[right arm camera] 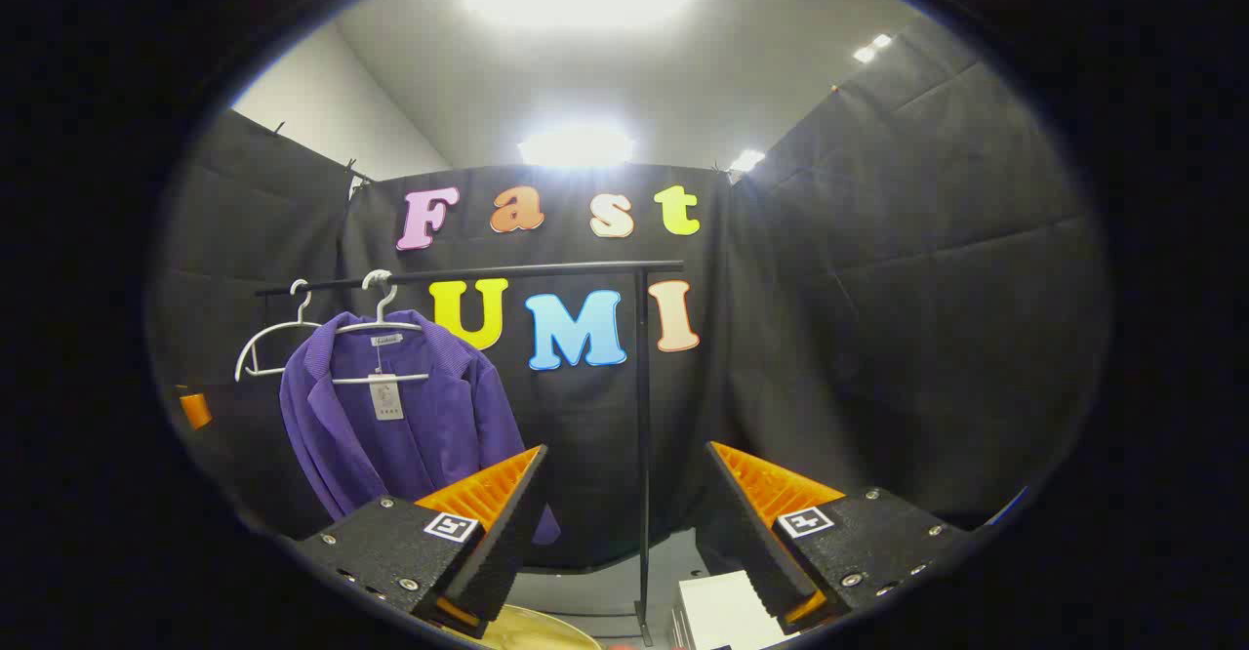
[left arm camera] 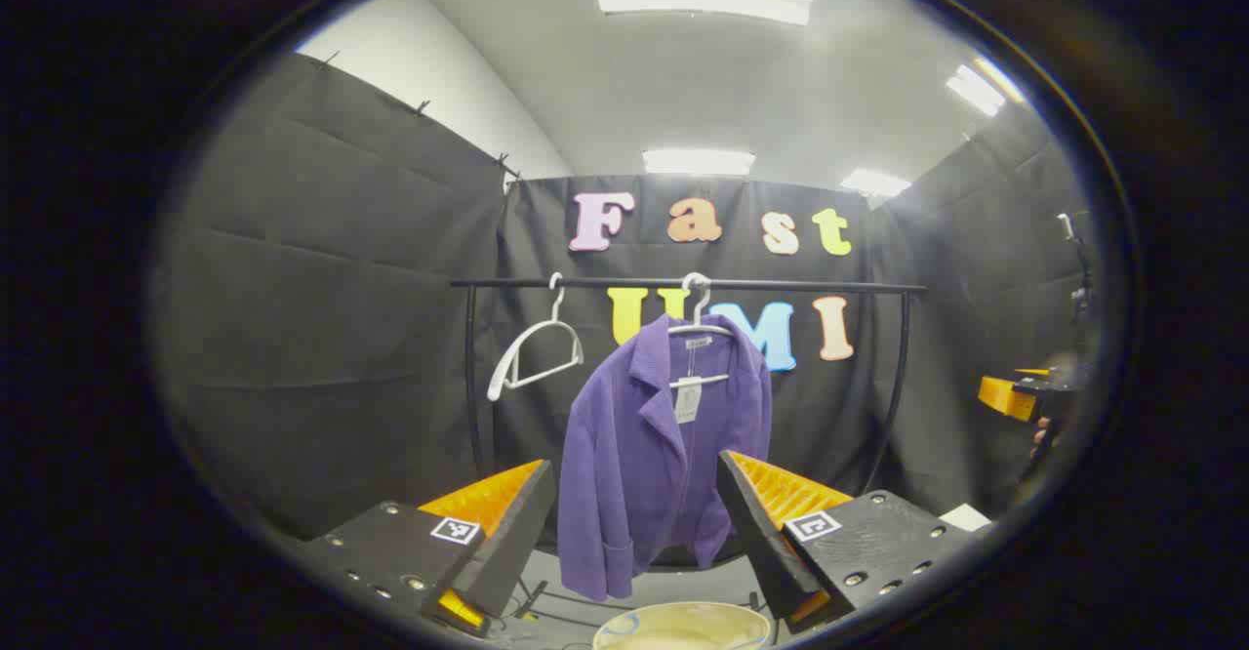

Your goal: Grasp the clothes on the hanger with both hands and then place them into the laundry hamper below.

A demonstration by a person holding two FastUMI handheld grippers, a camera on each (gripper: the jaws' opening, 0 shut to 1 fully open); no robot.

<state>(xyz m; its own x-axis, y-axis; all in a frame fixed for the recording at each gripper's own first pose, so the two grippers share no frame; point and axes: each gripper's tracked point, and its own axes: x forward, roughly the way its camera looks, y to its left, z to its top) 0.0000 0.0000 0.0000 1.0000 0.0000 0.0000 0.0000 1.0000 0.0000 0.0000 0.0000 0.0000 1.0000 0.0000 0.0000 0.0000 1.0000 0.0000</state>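
A purple jacket (left arm camera: 664, 455) hangs on a white hanger (left arm camera: 699, 323) from a black rail (left arm camera: 683, 284), ahead of my left gripper (left arm camera: 634, 484), whose fingers stand open and apart from the cloth. The rim of a pale round hamper (left arm camera: 683, 626) lies below the jacket. In the right gripper view the same jacket (right arm camera: 400, 426) hangs at the left on its hanger (right arm camera: 381, 323). My right gripper (right arm camera: 624, 469) is open and points to the right of it, with the hamper's rim (right arm camera: 532, 630) at the bottom. The right gripper (left arm camera: 1015, 398) also appears far right in the left gripper view.
An empty white hanger (left arm camera: 535, 347) hangs left of the jacket on the rail. The rail's right post (right arm camera: 642, 435) stands between my right gripper's fingers. A white box (right arm camera: 722, 611) lies on the floor beside that post. Black cloth walls close in all round.
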